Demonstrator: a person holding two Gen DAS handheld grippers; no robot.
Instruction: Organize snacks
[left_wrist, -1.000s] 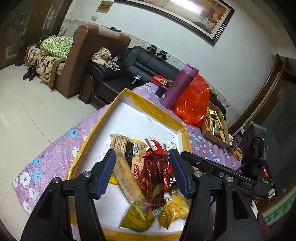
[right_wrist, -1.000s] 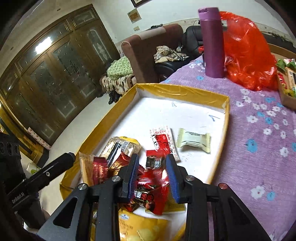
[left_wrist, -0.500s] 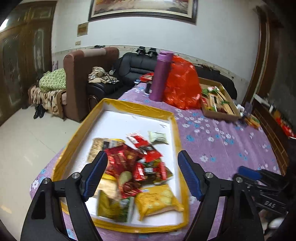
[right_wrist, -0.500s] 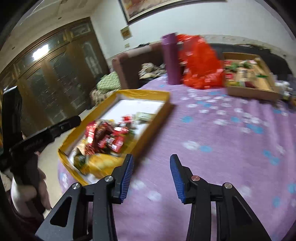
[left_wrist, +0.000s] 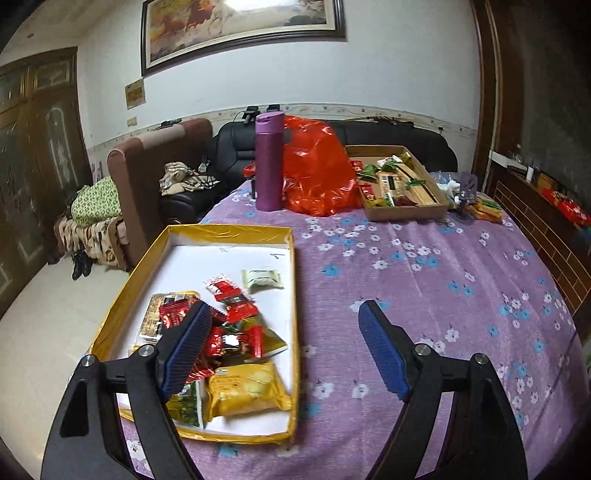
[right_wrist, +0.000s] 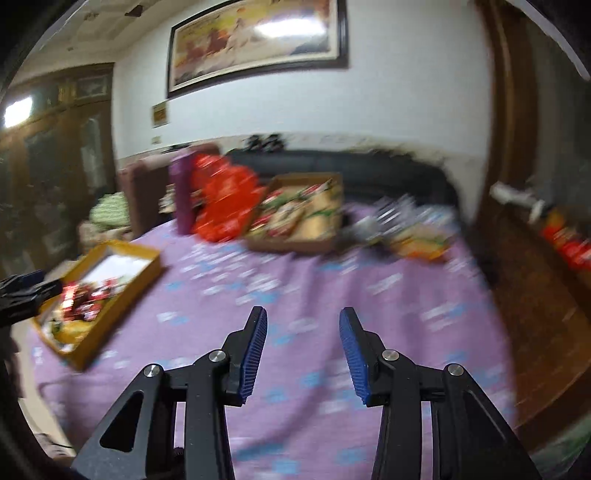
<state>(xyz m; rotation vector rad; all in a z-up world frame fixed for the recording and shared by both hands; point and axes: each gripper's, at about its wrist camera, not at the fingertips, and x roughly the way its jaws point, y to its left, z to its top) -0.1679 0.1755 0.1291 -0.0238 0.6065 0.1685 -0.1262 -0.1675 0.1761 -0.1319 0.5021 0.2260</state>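
While the snacks (left_wrist: 225, 343) lie heaped in the near half of one yellow-walled tray (left_wrist: 293, 280), a single pale green packet (left_wrist: 262, 277) sits apart from the pile toward the tray's far end. A yellow chip bag (left_wrist: 247, 387) rests at the near edge, with several red wrappers above it; their exact number is hard to count. The tray stands on the bench, on a purple flowered cloth (left_wrist: 424, 280). The left tool (left_wrist: 284, 347) hangs released above the tray's right wall, gripping nothing. The right tool (right_wrist: 303, 350) is likewise spread wide and empty over bare cloth, its view blurred. Farther back stand one purple flask (left_wrist: 269, 162), one red plastic bag (left_wrist: 317, 173) and one cardboard box (left_wrist: 402, 212) of assorted snacks.
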